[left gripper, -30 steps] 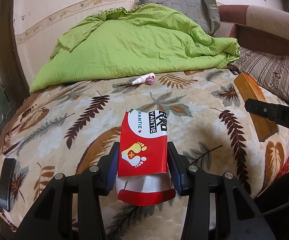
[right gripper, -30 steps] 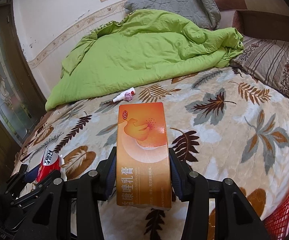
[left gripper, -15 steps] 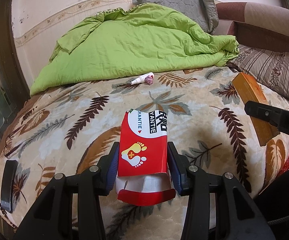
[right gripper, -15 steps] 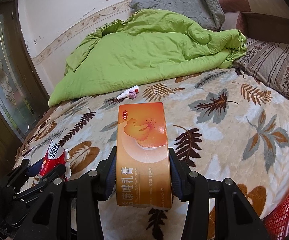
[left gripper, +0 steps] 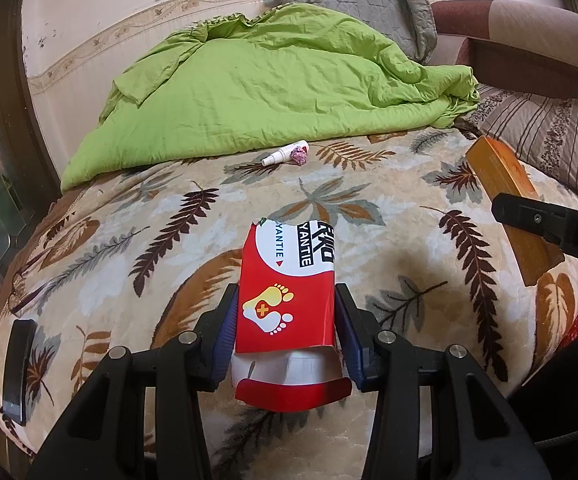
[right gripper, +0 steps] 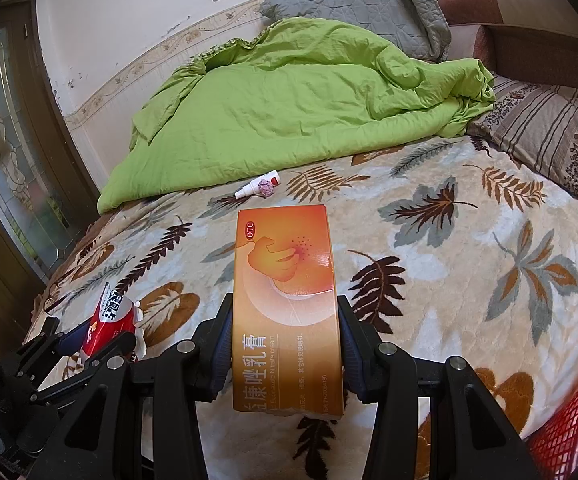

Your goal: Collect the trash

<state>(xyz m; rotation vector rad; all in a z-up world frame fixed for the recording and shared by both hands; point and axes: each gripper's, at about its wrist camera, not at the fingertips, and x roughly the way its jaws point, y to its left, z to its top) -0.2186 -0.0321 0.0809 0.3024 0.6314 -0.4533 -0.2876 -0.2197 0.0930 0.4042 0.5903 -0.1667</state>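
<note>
Green quilt (left gripper: 273,92), grey pillow (left gripper: 353,4)

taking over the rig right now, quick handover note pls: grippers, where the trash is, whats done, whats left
Left gripper: shut on the torn red box, held above the bed.
Right gripper: shut on the orange cream box, also held above the bed.
Still lying on the bed: a small white spray bottle with a crumpled pinkish scrap against it, near the edge of the green quilt.
Red mesh basket: at the bed's near right edge, beside the right gripper.
Done: both boxes picked up.
Left: drop both boxes, probably into the basket, then collect the bottle and scrap.
</note>
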